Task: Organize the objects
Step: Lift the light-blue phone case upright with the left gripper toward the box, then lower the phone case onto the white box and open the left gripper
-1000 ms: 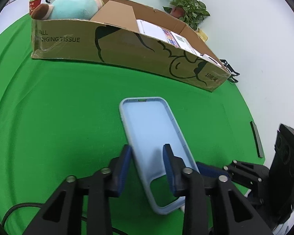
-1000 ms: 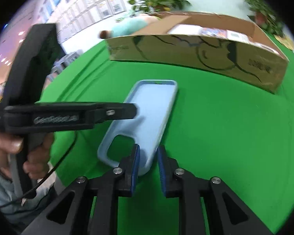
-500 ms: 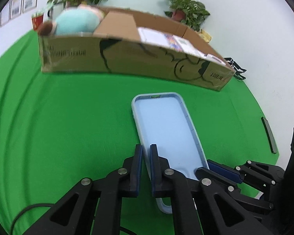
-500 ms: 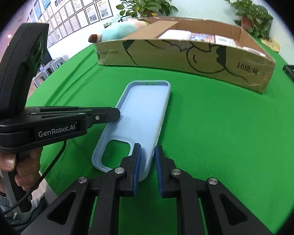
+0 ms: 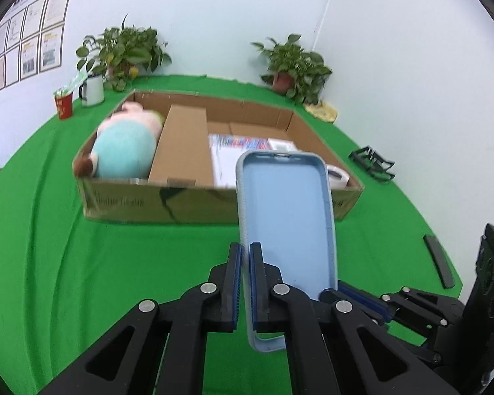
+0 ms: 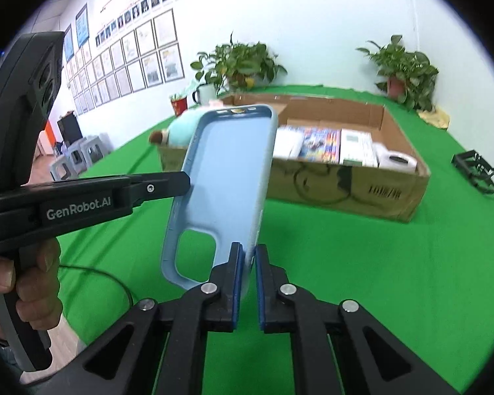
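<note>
Left wrist view: the left gripper (image 5: 246, 283) is clenched on the left long edge of a light-blue phone case (image 5: 288, 227), inner side up, and the right gripper (image 5: 355, 296) reaches in from the lower right to the opposite edge. The case is clear of the green-covered bench (image 5: 49, 247) and overlaps the near wall of the cardboard box (image 5: 187, 202) in the picture, but it is judged to be short of the box and not yet over it. The box already holds a plush toy (image 5: 125, 148), a plain cardboard carton (image 5: 181, 144) and printed packs (image 5: 243, 144), so part of the organizing appears done. A black strip (image 5: 439, 261) and a black wire stand (image 5: 372, 163) lie on the cloth outside the box; whether they belong to the task cannot be told. Right wrist view: the right gripper (image 6: 247, 283) is clenched on the case edge just beside the camera cutout, with its fingers (image 6: 235, 279) pressed against the rim. The left gripper (image 6: 181, 182), held by a hand (image 6: 23, 283), grips the far edge. The phone case (image 6: 227, 177) stands tilted up in the air, in front of the box (image 6: 345, 184). Remaining, as judged: carry the case over the rim, set it in a free spot, and release both grips.
</note>
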Demonstrator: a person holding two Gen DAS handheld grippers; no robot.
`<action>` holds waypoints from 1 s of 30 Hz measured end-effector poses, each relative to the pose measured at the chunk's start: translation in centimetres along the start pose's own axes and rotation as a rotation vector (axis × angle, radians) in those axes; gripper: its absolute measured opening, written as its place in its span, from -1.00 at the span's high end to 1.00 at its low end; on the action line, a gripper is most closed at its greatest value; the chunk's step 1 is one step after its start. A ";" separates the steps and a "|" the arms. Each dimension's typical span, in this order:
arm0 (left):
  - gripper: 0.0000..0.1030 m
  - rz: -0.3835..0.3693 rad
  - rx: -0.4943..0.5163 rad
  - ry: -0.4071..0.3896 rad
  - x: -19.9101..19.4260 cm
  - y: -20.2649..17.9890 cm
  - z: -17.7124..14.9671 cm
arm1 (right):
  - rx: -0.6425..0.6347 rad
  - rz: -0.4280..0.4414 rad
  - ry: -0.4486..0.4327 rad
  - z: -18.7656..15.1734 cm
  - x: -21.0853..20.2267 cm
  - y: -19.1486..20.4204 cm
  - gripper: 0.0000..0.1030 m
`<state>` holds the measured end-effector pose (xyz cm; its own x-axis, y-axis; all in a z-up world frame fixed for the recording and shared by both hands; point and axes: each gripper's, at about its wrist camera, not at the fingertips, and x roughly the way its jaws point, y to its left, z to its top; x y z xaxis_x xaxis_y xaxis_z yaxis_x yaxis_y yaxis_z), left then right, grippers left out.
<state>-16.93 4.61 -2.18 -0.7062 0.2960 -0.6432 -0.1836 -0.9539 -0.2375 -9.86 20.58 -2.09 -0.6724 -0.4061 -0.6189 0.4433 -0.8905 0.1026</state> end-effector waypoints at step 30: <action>0.97 -0.043 0.080 -0.038 7.9 -3.0 21.2 | 0.052 -0.008 -0.129 14.8 3.5 -9.0 0.88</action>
<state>-36.46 8.73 8.90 -0.7213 0.3365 -0.6055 -0.2673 -0.9416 -0.2048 -24.91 24.12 6.35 -0.7480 -0.4186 -0.5151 0.4084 -0.9020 0.1400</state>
